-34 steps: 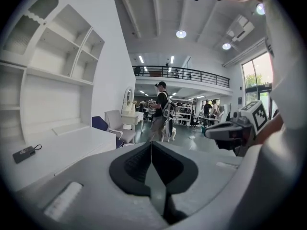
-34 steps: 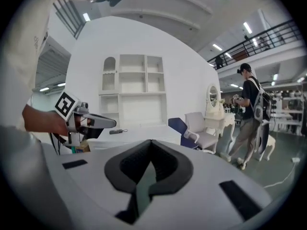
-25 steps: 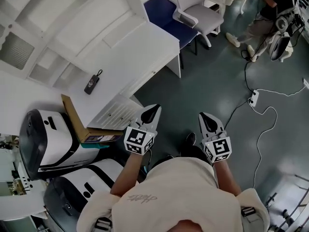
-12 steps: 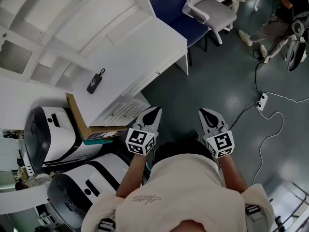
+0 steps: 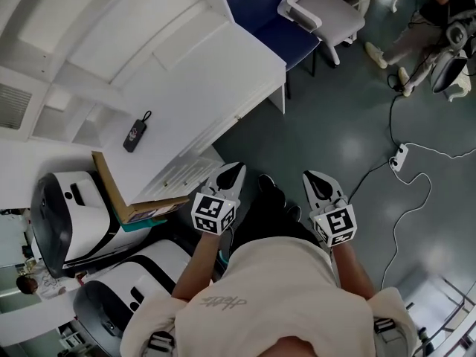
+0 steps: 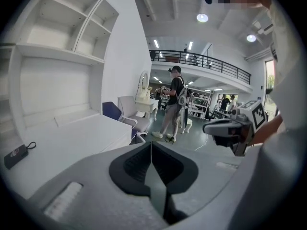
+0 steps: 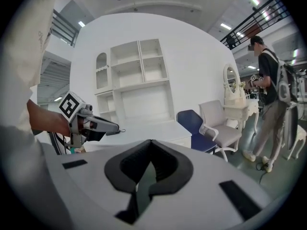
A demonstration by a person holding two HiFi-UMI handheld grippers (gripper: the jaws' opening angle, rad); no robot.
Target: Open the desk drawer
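Left hand-held gripper closed, empty | right hand-held gripper closed, empty | advised: jaws are opened before bench drawer is reached

Big indoor hall, showroom-like: white desk, wall shelves, mirrored vanity, grey armchair, mezzanine railing, ceiling lights.

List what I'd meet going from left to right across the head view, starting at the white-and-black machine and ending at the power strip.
white-and-black machine → small black device → left gripper → right gripper → power strip
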